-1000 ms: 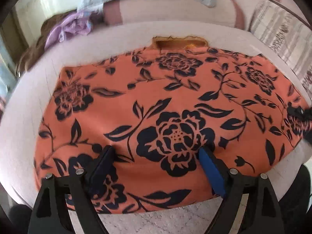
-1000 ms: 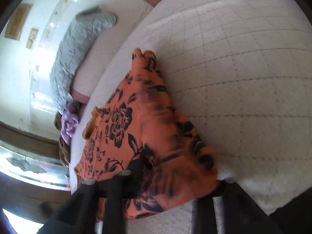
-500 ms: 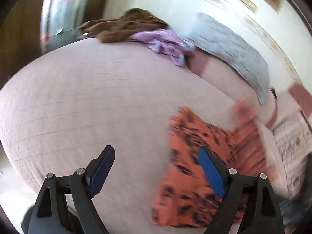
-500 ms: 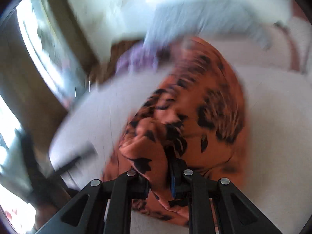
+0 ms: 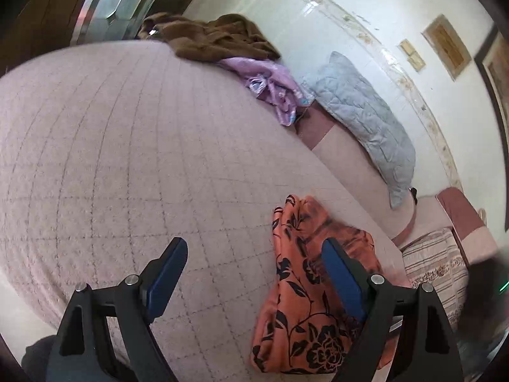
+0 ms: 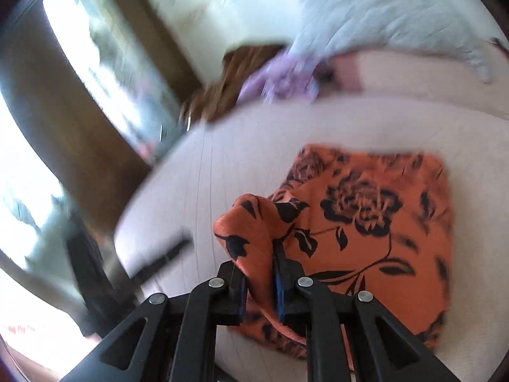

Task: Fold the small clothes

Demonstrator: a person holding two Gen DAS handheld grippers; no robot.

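One orange cloth (image 6: 366, 222) with black flowers lies on the bed (image 5: 127, 159), a bunched edge pinched in the right claw (image 6: 259, 273), its jaws almost closed. The left claw (image 5: 251, 270) stands wide and empty above the quilt. No writing is readable.

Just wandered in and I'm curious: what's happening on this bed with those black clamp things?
A person is folding an orange flowered garment on the quilted bedspread, with a two-finger gripper in each hand. The right gripper is clamped on a bunched edge of the fabric. The left gripper is open and holds nothing, the garment lying beside it. Other clothes are piled at the far edge.
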